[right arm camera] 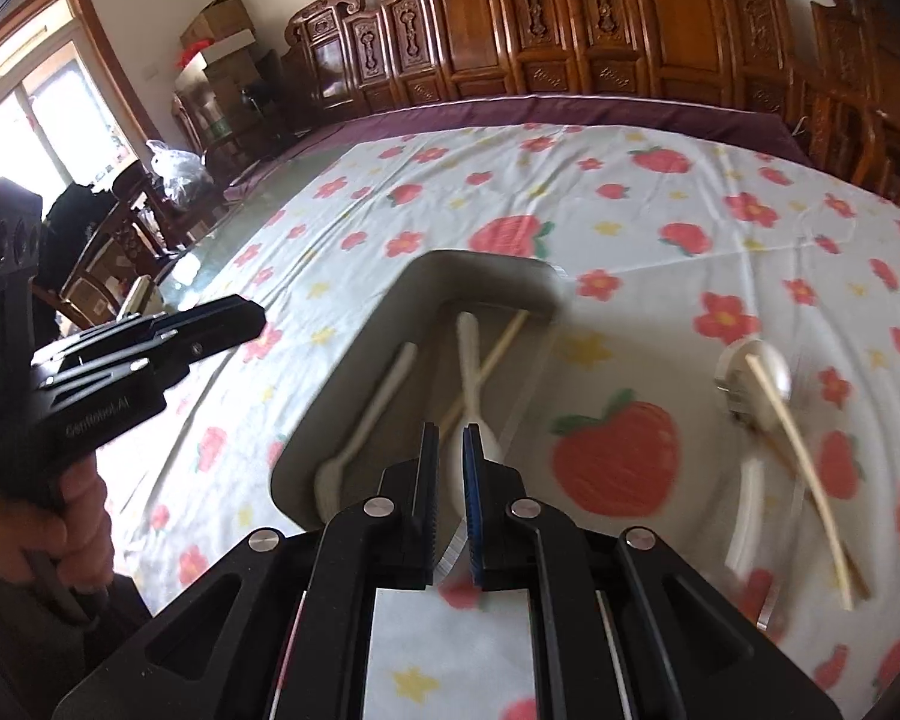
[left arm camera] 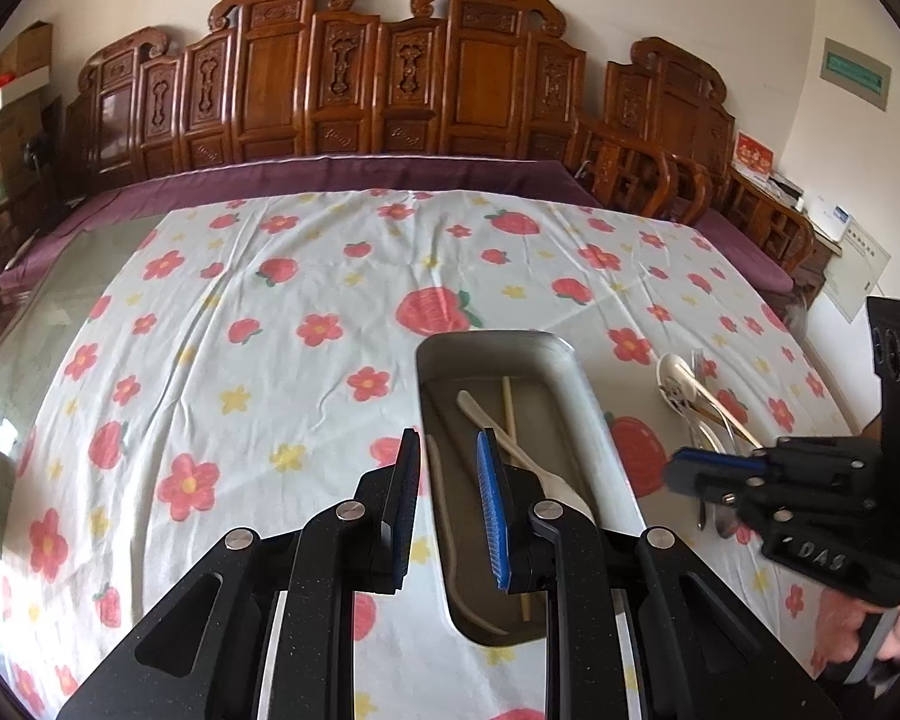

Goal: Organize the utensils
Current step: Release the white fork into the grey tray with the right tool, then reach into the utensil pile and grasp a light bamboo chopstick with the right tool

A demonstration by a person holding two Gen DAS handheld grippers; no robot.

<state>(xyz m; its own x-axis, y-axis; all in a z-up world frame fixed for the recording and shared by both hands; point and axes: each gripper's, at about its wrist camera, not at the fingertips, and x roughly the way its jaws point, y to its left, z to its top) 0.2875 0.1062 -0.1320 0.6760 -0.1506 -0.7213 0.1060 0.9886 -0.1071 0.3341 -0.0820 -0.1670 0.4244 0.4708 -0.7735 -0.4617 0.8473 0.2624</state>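
A metal tray (left arm camera: pixel 570 360) (right arm camera: pixel 384 324) lies on the strawberry-print cloth. In it lie a white spoon (right arm camera: pixel 467 354) across a wooden chopstick (right arm camera: pixel 504 336), and a second white spoon (right arm camera: pixel 372 414) along the left wall. My left gripper (left arm camera: pixel 447 456) hovers over the tray's near left rim, its jaws slightly apart with nothing between them. It also shows as the left gripper (right arm camera: pixel 252 315), left of the tray. My right gripper (right arm camera: pixel 450 456) is shut and empty above the tray's near end. From the left wrist, the right gripper (left arm camera: pixel 675 471) shows just right of the tray.
Right of the tray lie loose utensils: a white ladle-like spoon (right arm camera: pixel 753 369) (left arm camera: pixel 675 375), a chopstick (right arm camera: pixel 801 456) and clear plastic pieces. Carved wooden panels (left arm camera: pixel 390 78) stand behind the table. Chairs (left arm camera: pixel 648 174) line the far right edge. A person's hand (right arm camera: pixel 60 534) holds the left gripper.
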